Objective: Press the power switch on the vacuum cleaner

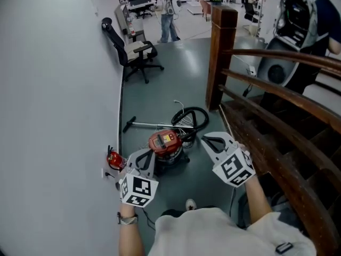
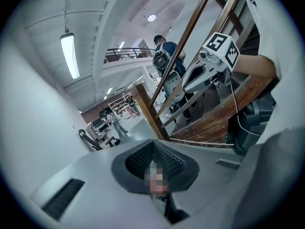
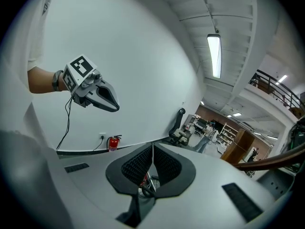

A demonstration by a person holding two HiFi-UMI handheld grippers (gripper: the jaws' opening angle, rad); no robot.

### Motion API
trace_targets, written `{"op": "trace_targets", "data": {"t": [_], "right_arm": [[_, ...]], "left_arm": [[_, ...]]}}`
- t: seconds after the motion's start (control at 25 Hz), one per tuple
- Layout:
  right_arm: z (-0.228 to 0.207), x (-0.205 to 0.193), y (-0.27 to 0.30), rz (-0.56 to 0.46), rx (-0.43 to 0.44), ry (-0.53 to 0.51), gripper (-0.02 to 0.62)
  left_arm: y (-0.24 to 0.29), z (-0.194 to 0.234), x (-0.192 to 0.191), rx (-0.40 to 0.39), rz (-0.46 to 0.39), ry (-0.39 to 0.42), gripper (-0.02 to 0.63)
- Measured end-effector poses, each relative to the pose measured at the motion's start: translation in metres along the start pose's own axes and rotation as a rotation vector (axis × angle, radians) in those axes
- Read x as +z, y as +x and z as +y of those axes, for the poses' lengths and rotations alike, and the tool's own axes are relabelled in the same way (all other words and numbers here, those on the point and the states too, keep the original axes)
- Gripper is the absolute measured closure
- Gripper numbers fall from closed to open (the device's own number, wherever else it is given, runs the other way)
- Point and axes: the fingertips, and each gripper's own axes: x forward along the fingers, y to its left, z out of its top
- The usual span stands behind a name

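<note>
- left gripper (image 1: 149, 154): jaws together, empty, hovering just left of the vacuum.
- round red canister vacuum cleaner (image 1: 166, 143): on the floor between both grippers; approach step (switch too small to spot).
- right gripper (image 1: 206, 140): jaws together, empty; next, one closed tip should lower onto the switch.

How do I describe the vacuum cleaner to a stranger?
From the wooden stair post, look across the grey floor toward the white wall. The vacuum cleaner is the round canister with a red lid and looped black hose, unlike the smaller red fire extinguisher.
</note>
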Motion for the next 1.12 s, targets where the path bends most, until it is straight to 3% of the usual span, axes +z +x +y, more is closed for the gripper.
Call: {"op": "trace_targets", "data": {"t": [0.32,0.64,1.12], "right_arm": [[-0.017,-0.003,0.027,-0.020,0.021,0.003,0.565],[-0.026,-0.008,0.060,0.001,0.034,-0.007,0.565],[-0.062,-0.007,0.134,-0.018,-0.011,0.054,0.565]], "left_arm": [[0.022,0.018,-0.004,0.006,0.028,-0.008,0.607],[0.056,0.044,-0.005,-0.004,-0.010,-0.033,0.607],[0.127,0.090,-0.021,-0.111,-0.022,-0.008,0.607]]}}
